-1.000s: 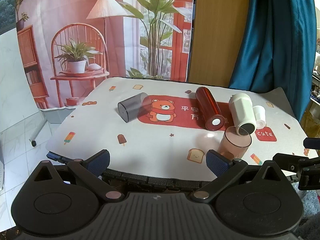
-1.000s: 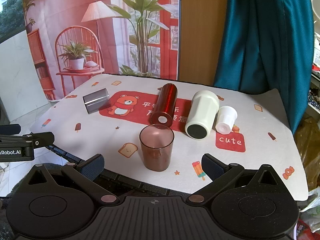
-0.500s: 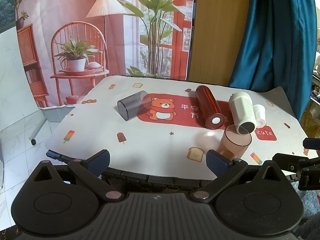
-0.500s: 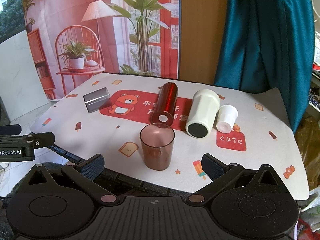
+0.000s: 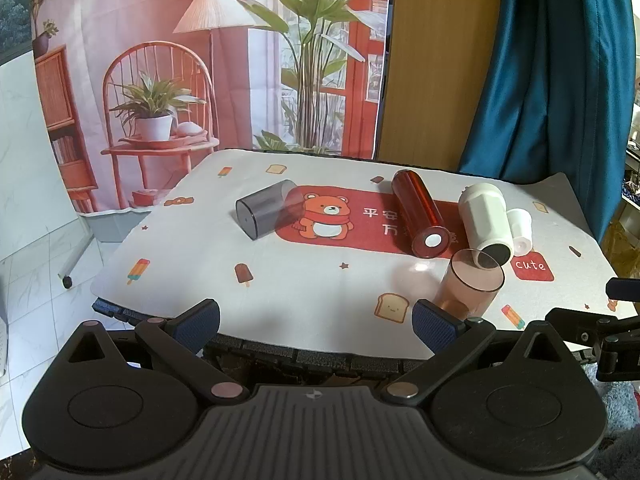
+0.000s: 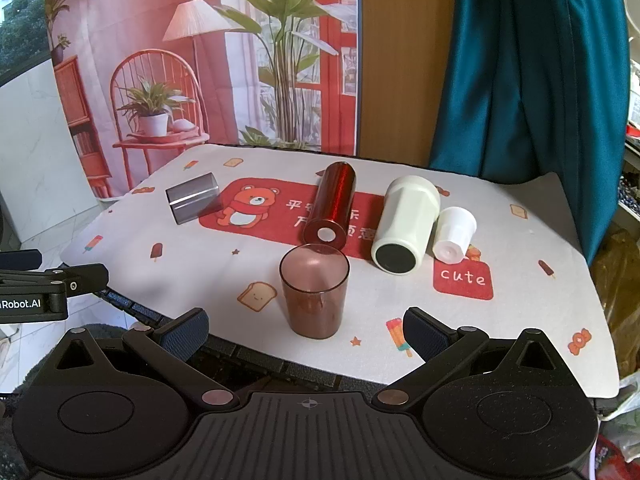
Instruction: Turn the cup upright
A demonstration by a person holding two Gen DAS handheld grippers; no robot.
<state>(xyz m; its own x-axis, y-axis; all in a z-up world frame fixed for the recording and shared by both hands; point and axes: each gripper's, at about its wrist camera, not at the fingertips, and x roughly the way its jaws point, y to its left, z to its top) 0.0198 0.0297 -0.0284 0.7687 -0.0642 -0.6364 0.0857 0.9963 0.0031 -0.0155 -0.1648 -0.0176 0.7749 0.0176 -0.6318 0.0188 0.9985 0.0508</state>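
- One clear pink plastic cup (image 6: 314,290) stands upright near the mat's (image 6: 520,280) front edge.
- Four cylinders lie down: smoky grey tumbler (image 6: 193,202), glossy red flask (image 6: 331,204), cream bottle (image 6: 405,224), small white cup (image 6: 454,233).
- Left gripper (image 5: 316,322) and right gripper (image 6: 306,330) both gape, empty.

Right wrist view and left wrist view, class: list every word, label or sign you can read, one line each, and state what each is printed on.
"cute": on the small red square patch of the white printed tablecloth.
"Robot.AI": on the black left gripper body at the right wrist view's left edge; its start is cut off.
"平安": white Chinese characters on the large red bear panel; the remaining characters are partly hidden by the shiny red cylindrical bottle.
Cups and bottles: no readable text.
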